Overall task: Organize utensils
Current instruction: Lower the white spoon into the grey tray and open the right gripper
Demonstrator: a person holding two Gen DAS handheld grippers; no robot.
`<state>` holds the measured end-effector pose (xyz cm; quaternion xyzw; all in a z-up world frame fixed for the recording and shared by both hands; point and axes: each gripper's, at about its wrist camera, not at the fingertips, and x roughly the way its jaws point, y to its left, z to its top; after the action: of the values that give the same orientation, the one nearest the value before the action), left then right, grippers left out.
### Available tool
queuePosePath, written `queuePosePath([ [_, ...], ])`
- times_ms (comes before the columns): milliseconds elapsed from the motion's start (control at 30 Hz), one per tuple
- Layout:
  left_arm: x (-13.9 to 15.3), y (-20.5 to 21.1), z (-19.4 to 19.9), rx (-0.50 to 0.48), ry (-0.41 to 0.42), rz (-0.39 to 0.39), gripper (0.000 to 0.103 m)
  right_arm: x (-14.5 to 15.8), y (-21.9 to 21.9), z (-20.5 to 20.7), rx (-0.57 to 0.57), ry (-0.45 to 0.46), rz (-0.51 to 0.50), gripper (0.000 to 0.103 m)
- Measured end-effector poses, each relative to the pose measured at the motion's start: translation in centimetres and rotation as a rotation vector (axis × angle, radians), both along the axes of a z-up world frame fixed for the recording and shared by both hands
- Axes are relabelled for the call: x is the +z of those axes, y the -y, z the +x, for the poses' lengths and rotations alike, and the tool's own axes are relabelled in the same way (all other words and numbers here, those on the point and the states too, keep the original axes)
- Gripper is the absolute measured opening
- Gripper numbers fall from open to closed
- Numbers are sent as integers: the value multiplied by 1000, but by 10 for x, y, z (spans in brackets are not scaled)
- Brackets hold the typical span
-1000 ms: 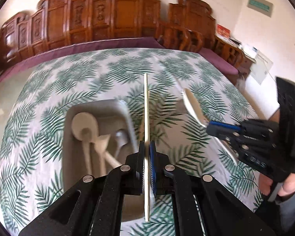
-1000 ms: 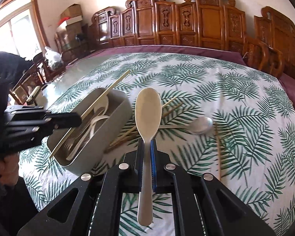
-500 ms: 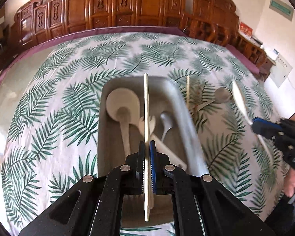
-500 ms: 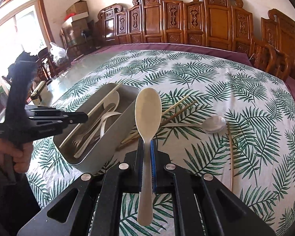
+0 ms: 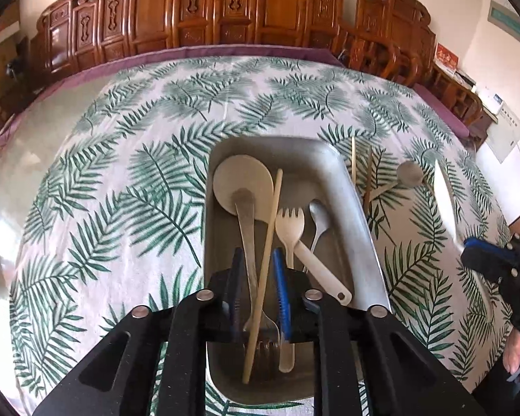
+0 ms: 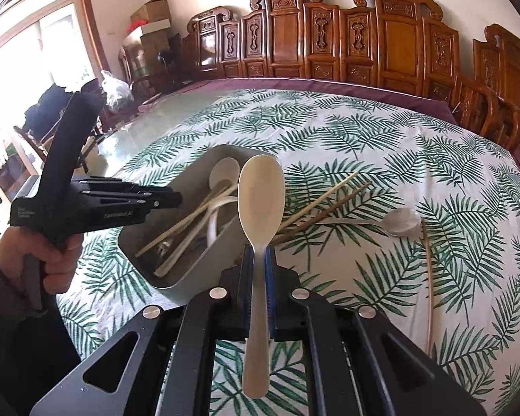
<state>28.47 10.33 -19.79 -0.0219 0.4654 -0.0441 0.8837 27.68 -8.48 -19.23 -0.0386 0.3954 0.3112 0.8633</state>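
My left tongs (image 5: 260, 286) stood wide over the tray (image 5: 360, 208), a chopstick (image 5: 265, 263) lying loose between them inside it, so that drop looked done. My right tongs (image 6: 258, 270) gripped the pale spoon (image 6: 260, 190) just right of the tray; it would go in next. Chopsticks (image 6: 325, 197) and a metal spoon (image 6: 403, 222) lay further right on the counter (image 6: 416, 145).

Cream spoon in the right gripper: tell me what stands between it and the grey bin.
The cream spoon has no object between it and the grey bin; only the left gripper hovers over the bin's far side. The bin is open-topped, already holding utensils.
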Motion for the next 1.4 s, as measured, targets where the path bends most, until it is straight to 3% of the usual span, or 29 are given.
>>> queuePosePath([
  [133,16,-8,-2,19,57,10,35,6,-8,-3,2,6,9,8],
  [233,25,-16,-2,33,91,18,59,10,-17,-2,4,14,9,8],
  [367,34,-28,-2,59,118,23,65,17,-32,1,20,30,9,8],
  [400,36,-31,-2,68,126,27,79,19,-36,3,25,30,12,8],
  [433,38,-34,-2,79,140,31,86,20,-40,4,28,31,14,8],
  [600,41,-47,-3,114,155,24,87,18,-62,15,37,22,28,8],
  [867,42,-68,-2,168,149,11,89,-10,-94,35,40,-30,-1,8],
  [1333,38,-82,-2,200,118,6,89,-41,-115,62,-15,-129,57,9],
  [1400,38,-81,-2,197,117,8,89,-37,-115,59,-9,-110,54,17],
])
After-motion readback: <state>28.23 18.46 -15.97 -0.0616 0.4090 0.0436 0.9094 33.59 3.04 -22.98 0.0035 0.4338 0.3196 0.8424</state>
